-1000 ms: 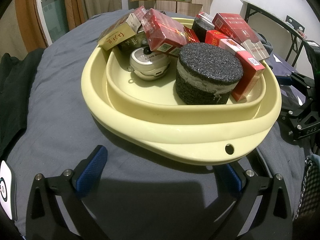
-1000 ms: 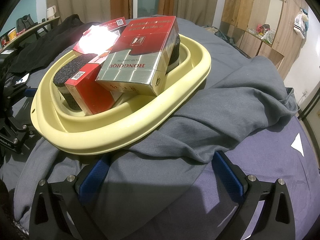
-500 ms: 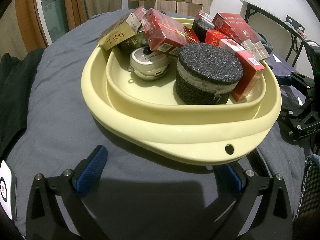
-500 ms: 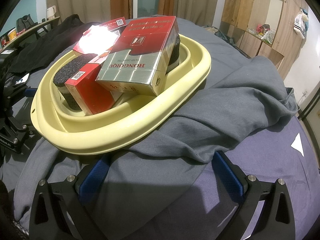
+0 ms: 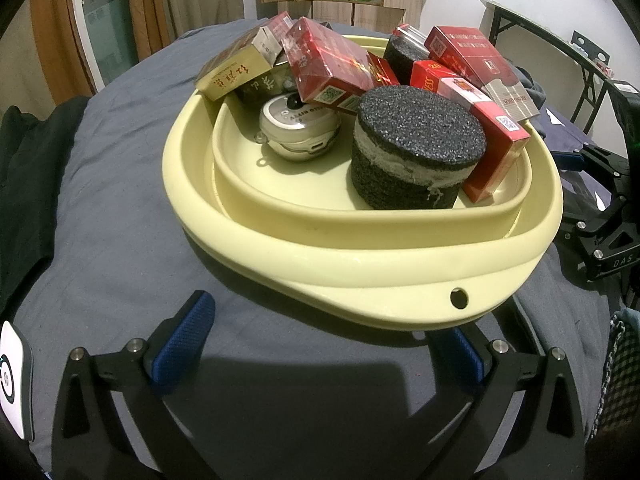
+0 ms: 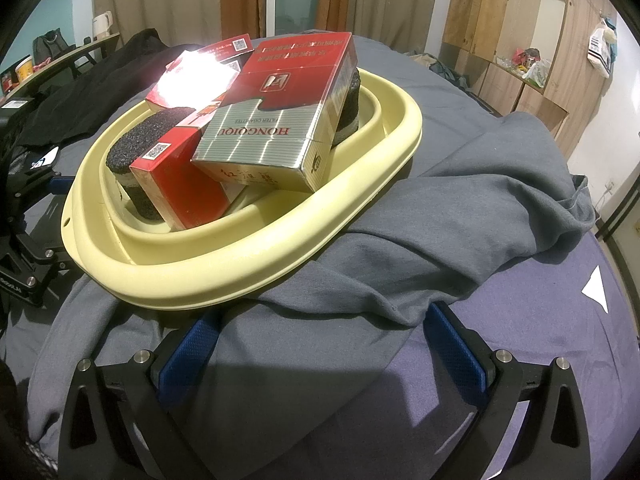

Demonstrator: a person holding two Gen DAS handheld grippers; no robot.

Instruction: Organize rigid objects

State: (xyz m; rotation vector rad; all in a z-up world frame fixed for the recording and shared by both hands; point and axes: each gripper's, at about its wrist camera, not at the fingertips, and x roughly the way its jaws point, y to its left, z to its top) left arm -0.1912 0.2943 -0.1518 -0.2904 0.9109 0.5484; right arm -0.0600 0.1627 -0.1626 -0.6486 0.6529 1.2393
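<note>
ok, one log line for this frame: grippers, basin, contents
left gripper: open, empty, before basin | right gripper: open, empty, over grey cloth | basin: holds cigarette packs, foam pucks, round case

Pale yellow basin, red cartons, speckled black puck, grey cloth.

Smooth matt plastic basin; rough black foam puck; glossy cellophaned cartons; grey cloth

I read "HONGQIQU" upside down on the silver-and-red cigarette pack topping the pile. The round silver case carried small print, unreadable. "DAS" showed on the black gripper frame at my right edge.
</note>
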